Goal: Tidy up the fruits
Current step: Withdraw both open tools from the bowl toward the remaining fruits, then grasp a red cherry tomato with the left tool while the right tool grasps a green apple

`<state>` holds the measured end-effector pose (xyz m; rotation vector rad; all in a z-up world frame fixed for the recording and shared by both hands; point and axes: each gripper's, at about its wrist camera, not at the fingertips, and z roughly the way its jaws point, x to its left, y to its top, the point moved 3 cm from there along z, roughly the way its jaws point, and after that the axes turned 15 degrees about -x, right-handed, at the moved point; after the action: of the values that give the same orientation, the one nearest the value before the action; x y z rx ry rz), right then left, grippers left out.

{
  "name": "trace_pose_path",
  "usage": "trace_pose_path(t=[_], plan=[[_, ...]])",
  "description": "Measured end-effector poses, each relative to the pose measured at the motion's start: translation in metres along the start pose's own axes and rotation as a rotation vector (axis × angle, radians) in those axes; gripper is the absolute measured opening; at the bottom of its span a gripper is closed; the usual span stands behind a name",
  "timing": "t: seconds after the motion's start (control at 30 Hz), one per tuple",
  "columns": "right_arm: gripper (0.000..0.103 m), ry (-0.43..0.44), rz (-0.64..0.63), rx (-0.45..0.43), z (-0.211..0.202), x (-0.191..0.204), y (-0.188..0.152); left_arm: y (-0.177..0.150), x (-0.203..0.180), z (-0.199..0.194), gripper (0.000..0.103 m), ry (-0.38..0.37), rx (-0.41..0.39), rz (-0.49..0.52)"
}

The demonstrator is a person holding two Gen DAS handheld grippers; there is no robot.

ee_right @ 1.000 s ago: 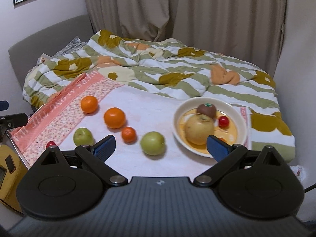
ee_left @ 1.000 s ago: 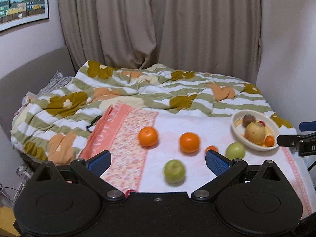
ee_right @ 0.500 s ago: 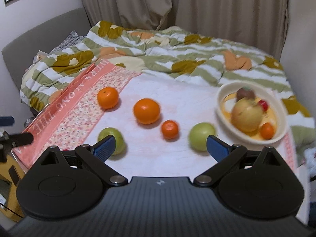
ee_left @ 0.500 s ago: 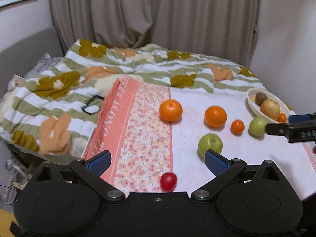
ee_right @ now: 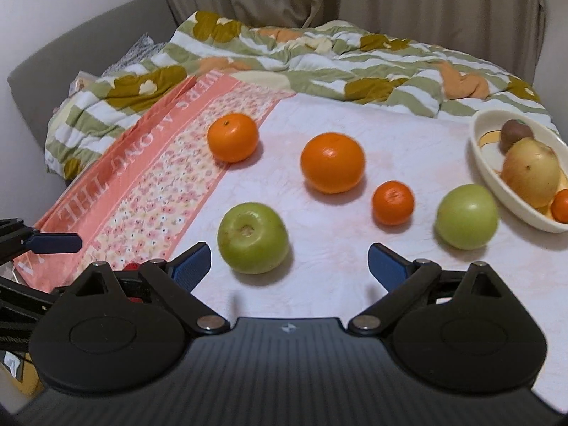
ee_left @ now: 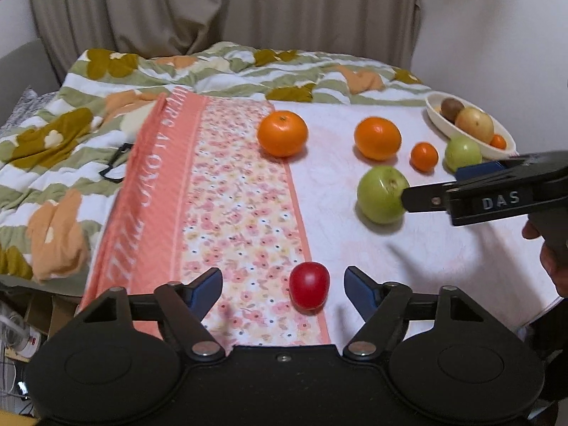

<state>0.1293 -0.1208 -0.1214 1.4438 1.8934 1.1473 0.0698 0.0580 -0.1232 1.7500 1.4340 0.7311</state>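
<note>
My left gripper (ee_left: 283,285) is open, with a small red fruit (ee_left: 309,285) just ahead between its fingers. My right gripper (ee_right: 289,261) is open, close behind a green apple (ee_right: 252,237), which also shows in the left wrist view (ee_left: 381,194). On the white cloth lie two oranges (ee_right: 233,137) (ee_right: 332,162), a small mandarin (ee_right: 392,202) and a second green apple (ee_right: 467,216). A white bowl (ee_right: 491,172) at the right holds a yellow pear (ee_right: 531,171), a kiwi (ee_right: 514,135) and a small orange fruit (ee_right: 561,206).
A pink flowered towel (ee_left: 227,209) covers the left part of the bed. A striped flowered quilt (ee_right: 319,53) is bunched behind. Black glasses (ee_left: 114,163) lie on the quilt at left. Curtains (ee_left: 227,7) hang at the back.
Both grippers have moved forward and down toward the fruits. The red fruit now sits between my left fingers. The right gripper has closed in on the near green apple.
</note>
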Motion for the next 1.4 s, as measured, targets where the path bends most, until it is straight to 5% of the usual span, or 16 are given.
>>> trace_pose_path(t=[0.5,0.77,1.03,1.1,1.4], plan=[[0.102,0.07,-0.061,0.037,0.029,0.02,-0.005,-0.012,-0.014,0.024,0.032,-0.024,0.076,0.013],[0.095,0.089,-0.085,0.044,0.034,0.022,-0.004,-0.012,-0.016,0.024,0.031,0.005,0.074,0.005],[0.079,0.114,-0.134,0.067,0.043,0.024,-0.005,-0.013,-0.014,0.02,0.031,0.029,0.075,-0.019],[0.068,0.12,-0.147,0.069,0.045,0.024,-0.005,-0.013,-0.013,0.019,0.031,0.037,0.074,-0.023],[0.068,0.118,-0.142,0.054,0.037,0.023,-0.001,-0.004,-0.012,0.004,0.031,0.056,0.031,-0.04]])
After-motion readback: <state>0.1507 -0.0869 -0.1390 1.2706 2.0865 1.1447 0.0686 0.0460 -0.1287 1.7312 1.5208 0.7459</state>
